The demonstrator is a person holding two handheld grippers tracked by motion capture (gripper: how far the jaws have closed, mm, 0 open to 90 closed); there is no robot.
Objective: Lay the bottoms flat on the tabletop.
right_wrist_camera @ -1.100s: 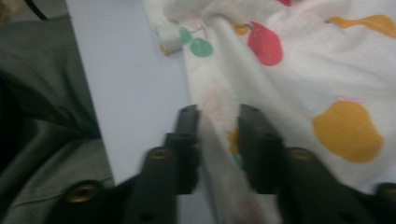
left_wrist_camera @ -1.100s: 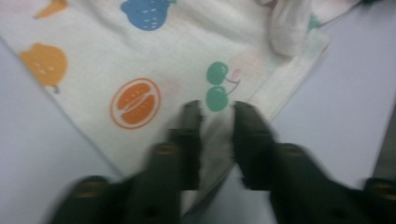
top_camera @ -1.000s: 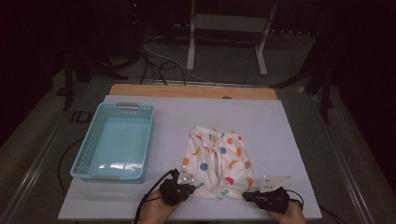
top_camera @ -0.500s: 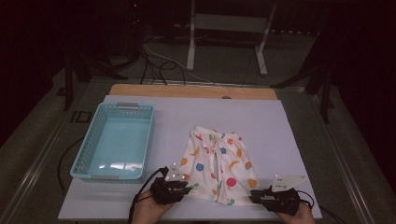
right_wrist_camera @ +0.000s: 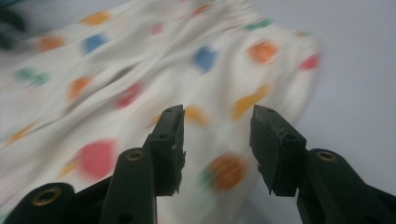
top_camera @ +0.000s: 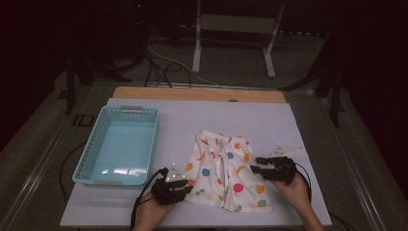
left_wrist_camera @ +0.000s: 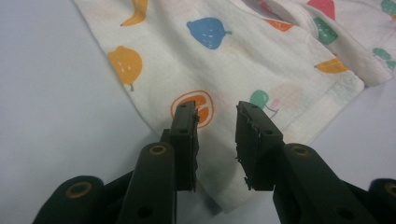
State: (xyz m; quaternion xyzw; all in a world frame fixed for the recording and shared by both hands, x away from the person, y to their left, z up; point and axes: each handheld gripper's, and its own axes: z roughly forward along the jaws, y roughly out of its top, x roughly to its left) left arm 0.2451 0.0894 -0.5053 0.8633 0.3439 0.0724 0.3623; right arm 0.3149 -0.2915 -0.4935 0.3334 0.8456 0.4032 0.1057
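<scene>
The left gripper [top_camera: 185, 185] sits at the near left corner of the fruit-print shorts [top_camera: 226, 168], its jaws just opened and parted over the hem (cloth lies below the gap, not pinched). The right gripper [top_camera: 256, 164] hovers at the garment's right edge, jaws likewise just opened and holding nothing, as the blurred right gripper view [right_wrist_camera: 217, 128] shows. The shorts lie flat on the white table [top_camera: 288, 120], near the front edge. A light blue basket [top_camera: 91, 159] stands apart at the left.
</scene>
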